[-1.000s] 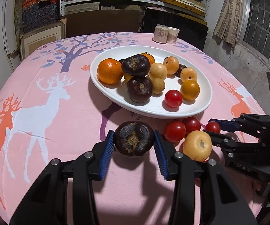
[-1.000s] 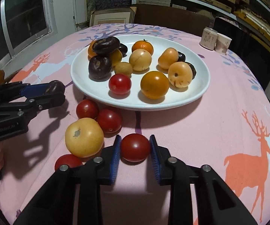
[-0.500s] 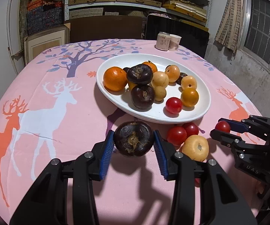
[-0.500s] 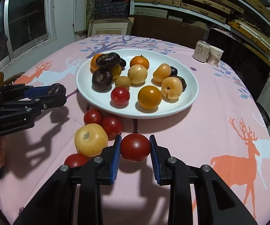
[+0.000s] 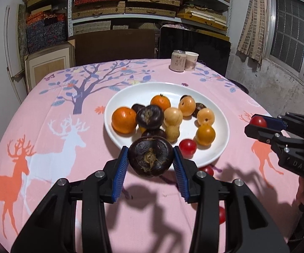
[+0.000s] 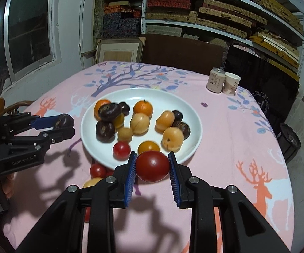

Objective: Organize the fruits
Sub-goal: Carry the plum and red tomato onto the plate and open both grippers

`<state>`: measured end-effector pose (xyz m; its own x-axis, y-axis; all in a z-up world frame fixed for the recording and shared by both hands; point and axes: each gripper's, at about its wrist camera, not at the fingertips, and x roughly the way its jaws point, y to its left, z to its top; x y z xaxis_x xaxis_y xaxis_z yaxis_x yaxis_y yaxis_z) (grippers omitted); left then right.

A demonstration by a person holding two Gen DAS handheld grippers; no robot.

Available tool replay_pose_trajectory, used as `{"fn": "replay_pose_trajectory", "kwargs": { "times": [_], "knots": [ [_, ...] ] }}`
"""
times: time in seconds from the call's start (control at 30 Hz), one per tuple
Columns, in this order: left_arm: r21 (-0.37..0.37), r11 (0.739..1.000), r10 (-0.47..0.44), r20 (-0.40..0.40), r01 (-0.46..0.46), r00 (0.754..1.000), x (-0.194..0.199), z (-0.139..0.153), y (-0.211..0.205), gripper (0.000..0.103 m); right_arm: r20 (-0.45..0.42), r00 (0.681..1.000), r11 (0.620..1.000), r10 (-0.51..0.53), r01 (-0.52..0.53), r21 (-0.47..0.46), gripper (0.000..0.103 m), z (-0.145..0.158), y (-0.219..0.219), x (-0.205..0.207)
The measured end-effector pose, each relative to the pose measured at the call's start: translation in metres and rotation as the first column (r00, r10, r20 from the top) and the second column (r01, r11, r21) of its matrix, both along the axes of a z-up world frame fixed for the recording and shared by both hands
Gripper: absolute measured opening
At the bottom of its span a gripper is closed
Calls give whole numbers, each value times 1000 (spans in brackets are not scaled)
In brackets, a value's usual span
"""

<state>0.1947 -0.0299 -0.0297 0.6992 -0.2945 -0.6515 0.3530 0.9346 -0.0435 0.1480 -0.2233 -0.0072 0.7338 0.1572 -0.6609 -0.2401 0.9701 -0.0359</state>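
The left gripper point(image 5: 151, 158) is clamped on a dark fruit point(image 5: 151, 158), held above the cloth just short of the plate point(image 5: 219, 147). The right gripper point(image 6: 152, 165) is clamped on a tomato point(image 6: 152, 165), also at the plate's near rim. To place well, I judge each load should clear the rim, descend into bare white ahead of its fingers, and release low so nothing rolls.

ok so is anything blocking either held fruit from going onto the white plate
Nothing visible does. The left gripper holds the dark fruit and the right gripper holds the red tomato, both at the near rim of the white plate. The near rim is crowded with fruit; bare plate lies at its far side.
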Motion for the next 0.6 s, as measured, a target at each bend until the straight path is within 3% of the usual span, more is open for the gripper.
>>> {"fn": "replay_pose_trajectory", "kwargs": {
  "times": [0.3, 0.6],
  "knots": [
    [26, 999, -29, 10, 29, 1000, 48, 15, -31, 41, -10, 1000, 997, 7, -6, 82, 30, 20, -9, 54],
    [48, 998, -39, 14, 39, 999, 91, 15, -54, 41, -40, 999, 993, 6, -1, 119, 30, 9, -12, 88]
  ]
}}
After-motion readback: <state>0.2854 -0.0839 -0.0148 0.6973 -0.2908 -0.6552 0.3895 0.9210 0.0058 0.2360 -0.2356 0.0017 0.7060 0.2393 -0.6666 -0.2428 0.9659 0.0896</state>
